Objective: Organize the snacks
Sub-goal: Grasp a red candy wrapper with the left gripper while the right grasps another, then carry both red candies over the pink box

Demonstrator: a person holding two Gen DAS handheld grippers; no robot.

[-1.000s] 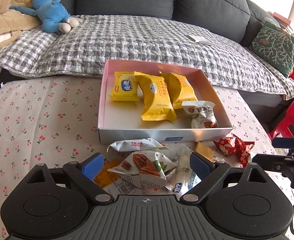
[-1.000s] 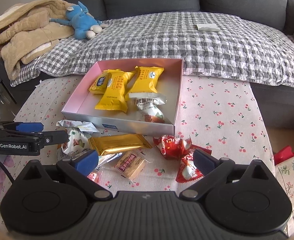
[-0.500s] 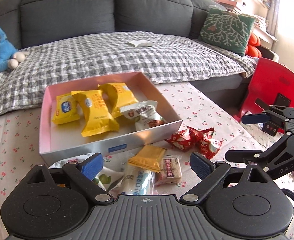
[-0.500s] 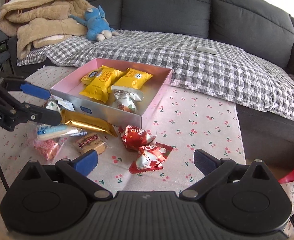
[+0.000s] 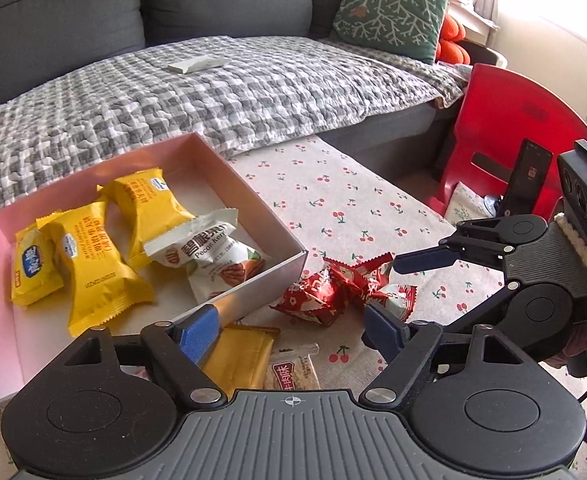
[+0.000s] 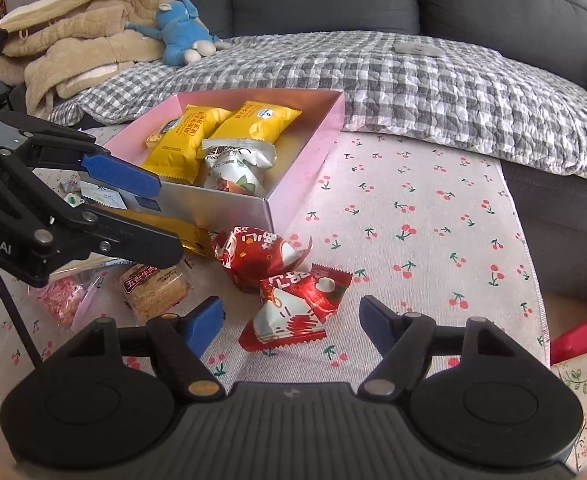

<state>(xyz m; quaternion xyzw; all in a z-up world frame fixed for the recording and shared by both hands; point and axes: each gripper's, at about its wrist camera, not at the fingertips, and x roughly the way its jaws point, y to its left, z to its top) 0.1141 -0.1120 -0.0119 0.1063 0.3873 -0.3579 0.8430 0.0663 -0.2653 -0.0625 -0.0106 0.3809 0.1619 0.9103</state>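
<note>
Fingers of both grippers stand partly apart, having just been closing, with nothing pressed between the pads. Right gripper (image 6: 291, 316) frames the near red foil snack packet (image 6: 293, 312) on the cherry-print tablecloth (image 6: 413, 216). Left gripper (image 5: 293, 326) hovers over the gold flat wrapper (image 5: 239, 356), near the pink open cardboard box (image 5: 253, 200) holding yellow packets (image 5: 97, 276).

black tongs (image 6: 289, 320), blue pads (image 6: 203, 322), brass and silver screws, white "robot.ai" lettering.
</note>
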